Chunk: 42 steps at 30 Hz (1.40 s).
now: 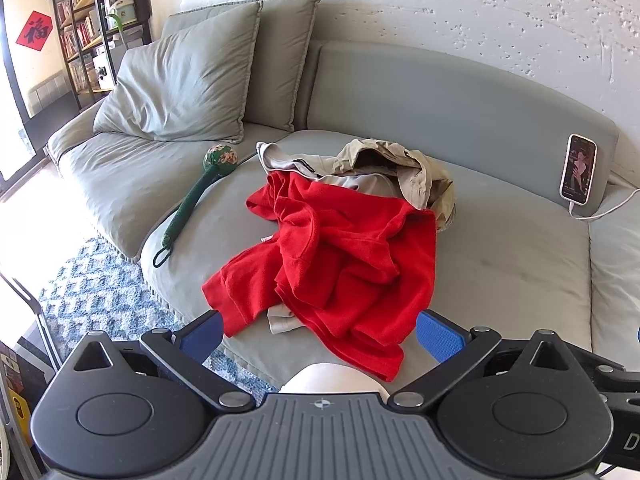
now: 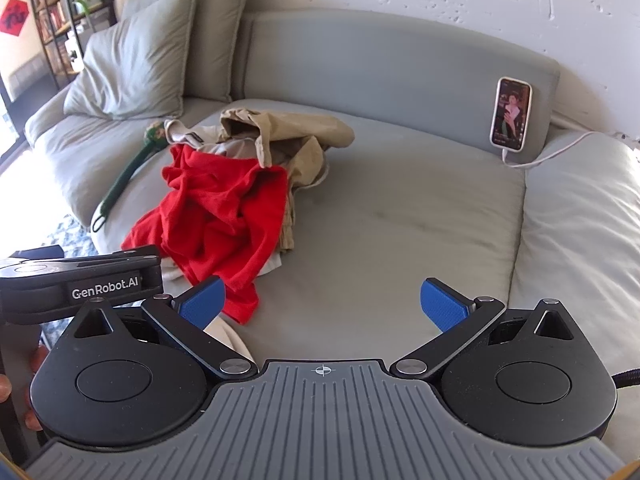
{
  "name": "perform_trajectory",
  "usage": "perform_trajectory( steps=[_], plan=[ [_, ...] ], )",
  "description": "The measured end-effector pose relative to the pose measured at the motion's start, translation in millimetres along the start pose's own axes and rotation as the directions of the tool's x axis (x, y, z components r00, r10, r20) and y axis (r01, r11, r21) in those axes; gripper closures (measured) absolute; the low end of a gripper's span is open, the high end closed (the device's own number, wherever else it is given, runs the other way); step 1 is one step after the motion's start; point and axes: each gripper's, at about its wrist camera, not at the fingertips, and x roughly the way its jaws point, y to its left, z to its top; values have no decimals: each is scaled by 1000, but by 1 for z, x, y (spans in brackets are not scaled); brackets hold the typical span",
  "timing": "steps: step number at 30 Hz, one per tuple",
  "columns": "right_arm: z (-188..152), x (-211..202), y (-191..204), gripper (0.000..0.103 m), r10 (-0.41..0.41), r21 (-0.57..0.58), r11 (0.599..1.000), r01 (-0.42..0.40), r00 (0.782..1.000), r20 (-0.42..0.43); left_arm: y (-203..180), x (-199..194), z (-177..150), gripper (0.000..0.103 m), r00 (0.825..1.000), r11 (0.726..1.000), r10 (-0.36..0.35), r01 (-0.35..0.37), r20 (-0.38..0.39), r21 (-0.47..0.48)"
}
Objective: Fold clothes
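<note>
A crumpled red garment (image 1: 340,256) (image 2: 216,208) lies in a heap on the grey sofa seat (image 1: 500,264) (image 2: 400,216), its near edge hanging toward the seat's front. Behind it, partly under it, sits a bunched beige garment (image 1: 400,168) (image 2: 288,136). A small pale piece of cloth (image 1: 282,318) peeks out under the red one. My left gripper (image 1: 320,338) is open above the red garment's near edge, nothing between its blue pads. My right gripper (image 2: 322,306) is open over bare seat, to the right of the clothes. The left gripper's body (image 2: 80,284) shows at the left of the right wrist view.
A green long-handled massage hammer (image 1: 192,196) (image 2: 124,176) lies left of the clothes. A phone (image 1: 579,168) (image 2: 511,114) on a white cable leans on the backrest at right. Two grey cushions (image 1: 188,80) stand at back left. A patterned rug (image 1: 104,292) covers the floor; a bookshelf (image 1: 92,20) stands beyond.
</note>
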Motion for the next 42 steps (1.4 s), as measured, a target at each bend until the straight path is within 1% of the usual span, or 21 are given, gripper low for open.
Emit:
perform_trajectory(
  steps=[16,27,32,34,37,40,42],
  plan=[
    [0,1,-2,0,-1,3,1000,1,1000,-2,0,1,-1,1,1000,1000,-1,1,-6,1],
    [0,8,-1,0,-3,1,1000,3,1000,-16,0,8,-2,1,1000,1000,1,-1,-15,0],
    [0,15,-1,0,-4,3,1000,4,1000,-28,3,15,-2,1,1000,1000,-6,6,-13,-29],
    [1,19,-2,0,-3,7,1000,3,1000,-26,6,21,-2,1,1000,999,-19,18,-14,-51],
    [5,24,-4,0,10,28,1000,-10,1000,6,11,30,0,1,999,996,-45,43,-27,-76],
    [11,30,-10,0,27,65,997,-31,997,69,14,38,-1,1,999,997,-31,29,-17,-76],
    [18,36,-14,0,45,104,993,-56,994,99,19,44,0,1,999,995,-36,34,-21,-92]
  ],
)
